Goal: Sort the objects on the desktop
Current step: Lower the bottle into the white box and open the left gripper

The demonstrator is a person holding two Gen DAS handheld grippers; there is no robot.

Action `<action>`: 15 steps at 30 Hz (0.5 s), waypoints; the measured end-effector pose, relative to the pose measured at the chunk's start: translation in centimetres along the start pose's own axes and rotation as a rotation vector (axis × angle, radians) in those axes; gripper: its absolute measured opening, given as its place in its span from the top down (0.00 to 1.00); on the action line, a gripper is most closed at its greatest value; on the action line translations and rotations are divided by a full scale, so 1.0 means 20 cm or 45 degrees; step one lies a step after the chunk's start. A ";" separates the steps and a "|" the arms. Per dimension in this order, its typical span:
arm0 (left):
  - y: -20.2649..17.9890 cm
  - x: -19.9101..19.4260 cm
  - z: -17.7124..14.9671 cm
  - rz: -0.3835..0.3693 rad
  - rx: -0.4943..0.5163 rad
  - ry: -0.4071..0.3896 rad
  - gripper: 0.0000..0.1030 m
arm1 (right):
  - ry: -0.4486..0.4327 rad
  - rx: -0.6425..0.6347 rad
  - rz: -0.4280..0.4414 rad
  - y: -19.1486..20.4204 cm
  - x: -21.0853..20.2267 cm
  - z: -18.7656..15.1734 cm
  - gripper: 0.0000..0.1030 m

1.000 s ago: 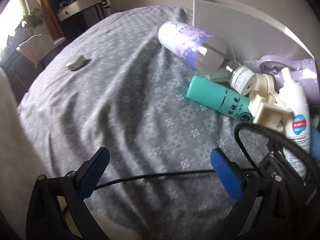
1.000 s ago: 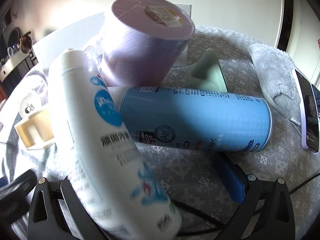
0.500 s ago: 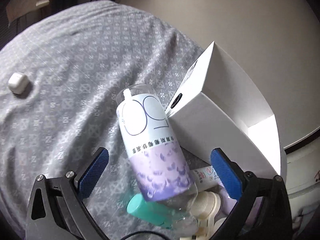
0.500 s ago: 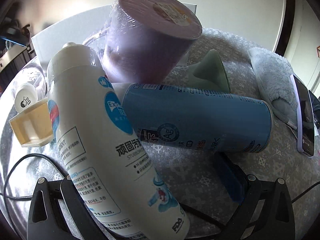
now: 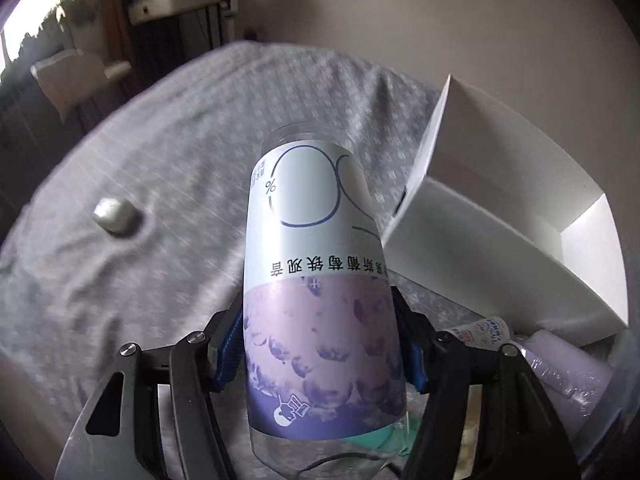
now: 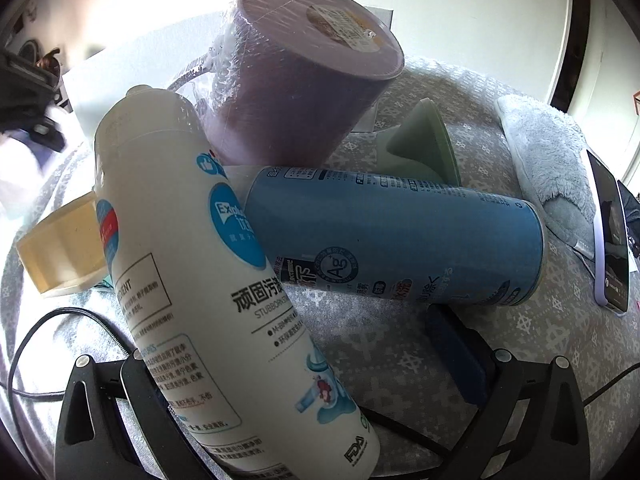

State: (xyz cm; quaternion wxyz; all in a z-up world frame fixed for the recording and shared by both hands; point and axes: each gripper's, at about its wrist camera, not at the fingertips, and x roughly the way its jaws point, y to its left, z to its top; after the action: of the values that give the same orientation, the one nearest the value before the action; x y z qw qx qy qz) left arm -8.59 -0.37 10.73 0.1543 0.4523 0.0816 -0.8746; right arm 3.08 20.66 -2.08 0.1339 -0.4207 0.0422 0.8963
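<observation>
The left gripper, whose jaws stood wide apart a second ago, has just been closed onto the purple-and-white labelled bottle, and the blue pads are now pressed on both of its flanks. The bottle is thus judged secured for sorting, just beside the open white box on the grey patterned cloth. The white spray bottle lies between the right gripper's spread jaws as before, its far pad clear of it.

- Left wrist cam sits right behind its fingers, angled down at the grey tablecloth, jammed up against a purple-label bottle; white box at 2 o'clock.
- Right wrist cam, also tilted down, super close to a white spray bottle (fills 7 o'clock).
- Shared: the tablecloth, the white box and the shrink-wrapped purple cup.
</observation>
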 end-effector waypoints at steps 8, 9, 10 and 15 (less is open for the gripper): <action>-0.59 -0.44 0.21 0.190 0.654 -0.380 0.39 | 0.000 0.002 0.002 -0.01 0.01 0.00 0.00; -0.68 -0.45 0.23 0.177 0.732 -0.412 0.39 | 0.000 0.002 0.002 -0.01 0.01 0.00 0.00; -0.77 -0.45 0.23 0.170 0.819 -0.431 0.39 | 0.000 0.002 0.002 -0.01 0.01 0.01 0.00; -1.04 -0.32 0.17 0.106 1.199 -0.397 0.39 | -0.002 0.005 0.006 -0.01 0.01 0.00 0.00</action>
State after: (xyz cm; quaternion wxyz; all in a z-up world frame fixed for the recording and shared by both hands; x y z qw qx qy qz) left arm -14.85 19.54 18.01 -0.0215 0.3397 -0.3645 -0.8668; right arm 2.98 20.89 -2.15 0.1327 -0.4197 0.0450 0.8968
